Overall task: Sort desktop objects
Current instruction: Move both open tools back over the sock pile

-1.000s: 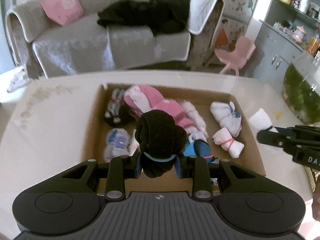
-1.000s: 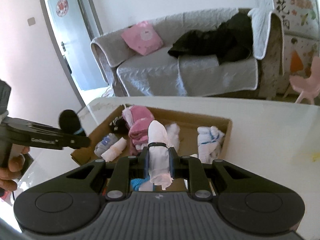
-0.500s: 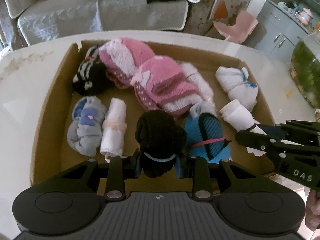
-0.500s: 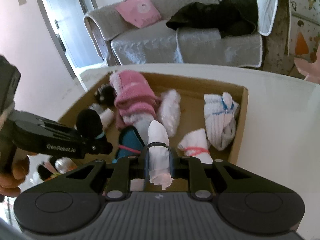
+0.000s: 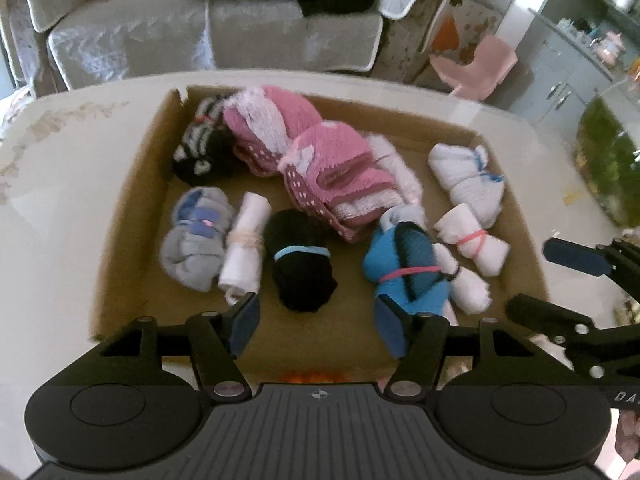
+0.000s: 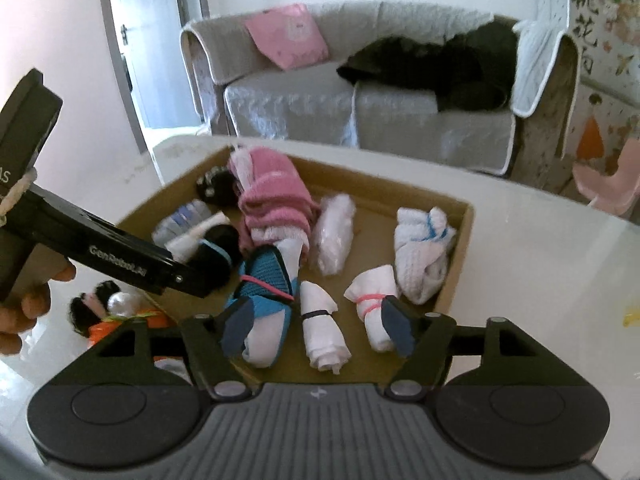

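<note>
A cardboard box (image 5: 132, 216) (image 6: 460, 264) on the white table holds several rolled sock bundles. The black sock roll with a blue band (image 5: 302, 266) lies on the box floor just ahead of my left gripper (image 5: 316, 322), which is open and empty. The white sock roll with a black band (image 6: 324, 330) lies in the box near the front, between the fingers of my right gripper (image 6: 316, 328), which is open. Around them lie a blue roll (image 5: 404, 272), pink socks (image 5: 320, 168), a grey roll (image 5: 196, 240) and white rolls (image 5: 468, 188).
More bundles, black and orange, lie on the table left of the box (image 6: 112, 312). A grey sofa (image 6: 360, 100) and pink chair (image 5: 476, 68) stand beyond the table. A fish tank (image 5: 608, 160) stands at the right.
Both grippers have opened. The black roll has dropped from my left gripper into the box, and the white roll from my right gripper now lies in the box.
</note>
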The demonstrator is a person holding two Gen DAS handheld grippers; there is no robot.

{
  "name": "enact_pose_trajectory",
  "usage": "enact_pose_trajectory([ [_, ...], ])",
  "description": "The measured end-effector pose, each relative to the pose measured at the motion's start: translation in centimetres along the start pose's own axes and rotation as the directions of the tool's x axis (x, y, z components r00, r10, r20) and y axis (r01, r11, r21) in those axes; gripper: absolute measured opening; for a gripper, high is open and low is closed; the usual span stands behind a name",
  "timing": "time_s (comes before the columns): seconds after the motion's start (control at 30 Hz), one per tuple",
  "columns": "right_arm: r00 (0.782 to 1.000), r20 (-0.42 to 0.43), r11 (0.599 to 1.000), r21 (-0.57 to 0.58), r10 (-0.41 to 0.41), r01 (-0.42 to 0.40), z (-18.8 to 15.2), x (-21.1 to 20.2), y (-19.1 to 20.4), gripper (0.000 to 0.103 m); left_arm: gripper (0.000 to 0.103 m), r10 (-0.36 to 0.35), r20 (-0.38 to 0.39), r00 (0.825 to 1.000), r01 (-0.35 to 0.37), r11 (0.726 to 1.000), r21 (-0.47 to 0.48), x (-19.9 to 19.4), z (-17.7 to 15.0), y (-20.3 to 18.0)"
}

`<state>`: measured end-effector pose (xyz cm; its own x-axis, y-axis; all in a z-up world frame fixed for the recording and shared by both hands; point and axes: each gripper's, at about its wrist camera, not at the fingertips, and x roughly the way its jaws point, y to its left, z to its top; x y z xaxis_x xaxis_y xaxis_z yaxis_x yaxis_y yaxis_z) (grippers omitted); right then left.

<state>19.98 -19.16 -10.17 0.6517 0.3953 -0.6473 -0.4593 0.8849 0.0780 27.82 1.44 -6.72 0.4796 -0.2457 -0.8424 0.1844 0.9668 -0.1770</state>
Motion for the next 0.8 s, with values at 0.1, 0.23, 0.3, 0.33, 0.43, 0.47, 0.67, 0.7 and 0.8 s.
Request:
enact_pose_trajectory([
  [0.1,0.999,0.036,1.0,0.026,0.007,-0.008,-1.0,-2.5,-0.1,0.082,0.074,-0.012,0.045,0.999,0.012,1.0,0.002,-3.0,-0.8,0.6],
  [0.23,0.998,0.069,0.999,0.048,-0.015,0.012,-4.0,-5.3,0.5,0.101,0.086,0.018,0.116,0.993,-0.019,1.0,0.001,-7.2,-2.6,2.2],
  [0.3,0.996,0.079,0.998,0.044,-0.038,0.035,-5.4,-5.8,1.1,0.102,0.088,0.066,0.137,0.988,-0.067,0.998,0.001,-8.6,-4.1,3.5],
  [0.33,0.996,0.077,0.998,0.044,-0.053,0.049,-6.1,-5.9,1.4,0.102,0.089,0.083,0.133,0.988,-0.083,0.997,-0.002,-8.8,-4.7,4.3],
  [0.43,0.995,0.071,0.996,0.041,-0.076,0.074,-7.8,-5.8,2.0,0.102,0.09,0.155,0.093,0.983,-0.154,0.988,-0.023,-8.5,-6.7,6.5],
  [0.47,0.994,0.07,0.996,0.045,-0.08,0.077,-8.1,-5.7,2.2,0.102,0.09,0.167,0.076,0.983,-0.166,0.986,-0.028,-8.1,-7.3,7.1],
  [0.67,0.992,0.063,0.993,0.053,-0.111,0.107,-9.4,-4.7,2.7,0.102,0.09,0.211,0.059,0.976,-0.211,0.977,-0.013,-6.3,-9.1,8.0],
  [0.7,0.991,0.06,0.992,0.051,-0.116,0.113,-9.4,-4.4,2.8,0.102,0.09,0.208,0.064,0.976,-0.209,0.978,0.002,-6.0,-9.1,7.7],
  [0.8,0.991,0.053,0.991,0.056,-0.123,0.12,-10.2,-4.1,2.9,0.102,0.09,0.204,0.073,0.976,-0.208,0.977,0.044,-5.3,-9.3,7.2],
])
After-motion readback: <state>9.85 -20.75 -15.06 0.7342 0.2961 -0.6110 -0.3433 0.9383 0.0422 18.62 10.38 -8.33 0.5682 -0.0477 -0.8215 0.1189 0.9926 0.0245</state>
